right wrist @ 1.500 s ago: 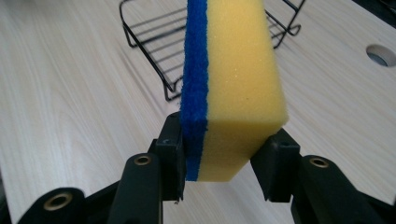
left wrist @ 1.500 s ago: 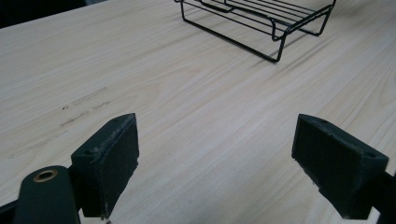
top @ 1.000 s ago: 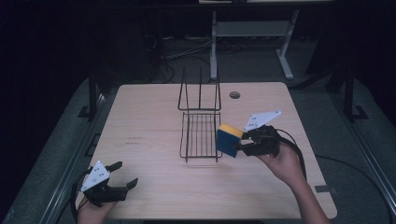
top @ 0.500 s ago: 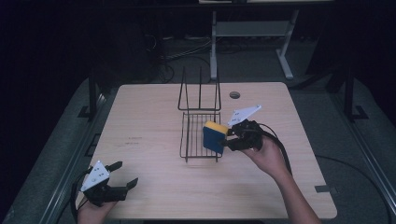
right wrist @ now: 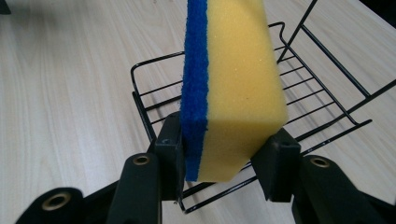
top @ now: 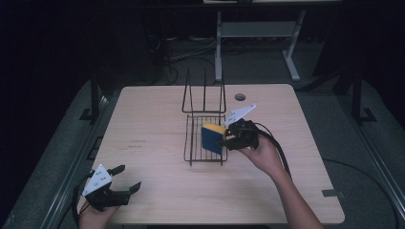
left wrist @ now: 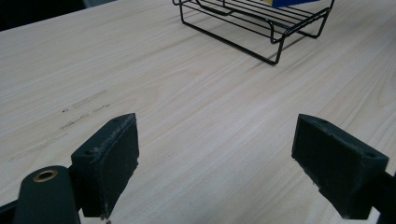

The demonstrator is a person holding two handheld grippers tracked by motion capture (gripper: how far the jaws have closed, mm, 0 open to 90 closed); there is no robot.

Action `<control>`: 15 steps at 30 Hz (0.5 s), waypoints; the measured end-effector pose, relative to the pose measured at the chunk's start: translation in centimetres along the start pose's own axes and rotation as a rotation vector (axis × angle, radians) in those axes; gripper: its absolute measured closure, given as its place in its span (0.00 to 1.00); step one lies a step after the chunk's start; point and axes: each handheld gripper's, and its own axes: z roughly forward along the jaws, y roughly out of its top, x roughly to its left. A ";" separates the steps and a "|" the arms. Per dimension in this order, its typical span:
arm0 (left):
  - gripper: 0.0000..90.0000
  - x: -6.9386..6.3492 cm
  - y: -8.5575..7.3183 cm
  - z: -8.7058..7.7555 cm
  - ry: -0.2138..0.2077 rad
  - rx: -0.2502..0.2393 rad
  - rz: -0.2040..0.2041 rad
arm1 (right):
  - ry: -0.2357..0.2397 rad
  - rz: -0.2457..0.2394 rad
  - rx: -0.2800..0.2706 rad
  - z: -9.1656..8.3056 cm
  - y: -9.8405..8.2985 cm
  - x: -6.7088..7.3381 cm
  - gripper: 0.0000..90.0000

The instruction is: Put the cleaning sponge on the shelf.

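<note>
My right gripper is shut on a yellow sponge with a blue scrub face. The sponge stands on edge, held over the right side of a black wire rack at the middle of the wooden table. Its pads press the blue face and the yellow side. Far off at the table's front left corner, my left gripper rests open with nothing between its jaws. The rack's near end lies ahead of it, in the left gripper view.
The rack has a tall upright wire back at its far end. A round cable hole lies in the table behind the right hand. Bare wood surrounds the rack on both sides.
My right gripper has carried the sponge leftward and slightly down, from beside the rack's right edge to over its tray. The left gripper has stayed put.
</note>
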 end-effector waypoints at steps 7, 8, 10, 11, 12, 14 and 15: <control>0.16 0.1 0.0 0.0 -0.002 0.001 -0.001 | 0.005 0.006 -0.013 0.8 -0.1 -0.4 0.64; 0.16 0.1 0.0 0.0 -0.002 0.001 0.000 | 0.005 0.005 -0.016 0.9 -0.1 -0.4 0.64; 0.16 0.0 0.0 0.0 -0.003 0.001 -0.001 | -0.001 0.001 -0.019 1.0 0.0 -0.4 0.63; 0.16 0.0 0.0 0.0 -0.003 -0.001 -0.001 | -0.002 0.000 -0.021 1.1 0.0 -0.4 0.63; 0.16 0.0 0.0 0.0 -0.003 -0.001 -0.001 | -0.005 -0.003 -0.023 1.2 0.0 -0.4 0.63; 0.16 0.1 0.0 0.0 -0.003 0.000 -0.001 | -0.005 -0.004 -0.023 1.4 0.0 -0.4 0.63; 0.16 0.1 0.0 0.0 -0.004 0.000 -0.002 | -0.003 -0.007 -0.022 1.5 0.0 -0.4 0.63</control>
